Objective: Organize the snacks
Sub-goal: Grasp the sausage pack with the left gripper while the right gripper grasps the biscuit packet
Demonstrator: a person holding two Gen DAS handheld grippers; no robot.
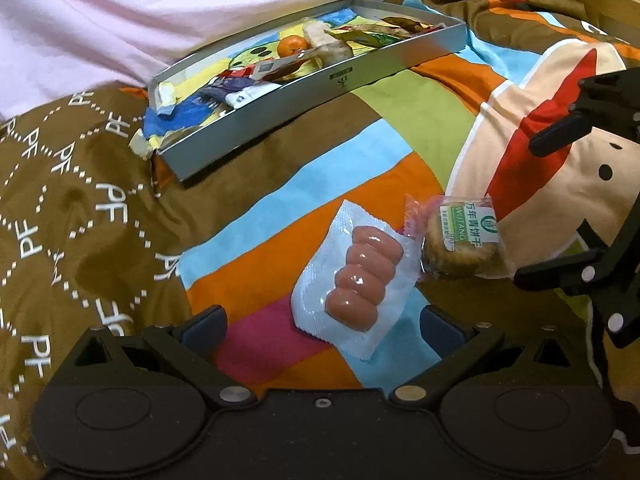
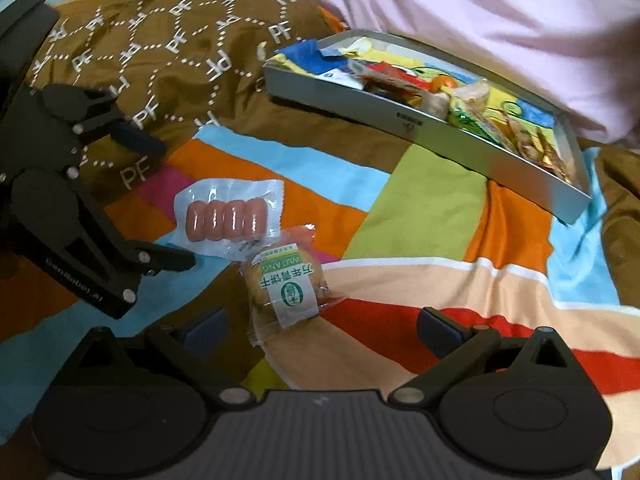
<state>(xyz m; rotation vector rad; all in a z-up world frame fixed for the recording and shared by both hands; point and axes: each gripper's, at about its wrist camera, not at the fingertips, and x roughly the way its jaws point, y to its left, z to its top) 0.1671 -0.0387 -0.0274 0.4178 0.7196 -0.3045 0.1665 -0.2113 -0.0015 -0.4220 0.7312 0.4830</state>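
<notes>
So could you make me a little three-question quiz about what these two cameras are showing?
1. True or false: the sausage pack already lies inside the grey tray.
2. Which wrapped snack lies right beside the sausage pack on the bedspread: A) an orange, B) a round biscuit, C) a banana?
3. Fill in: the fingers of the left gripper and the right gripper are both ____, holding nothing.

Key:
1. False: it lies on the bedspread, outside the tray.
2. B, the biscuit pack, its wrapper overlapping the sausage pack's edge.
3. Open.
</notes>
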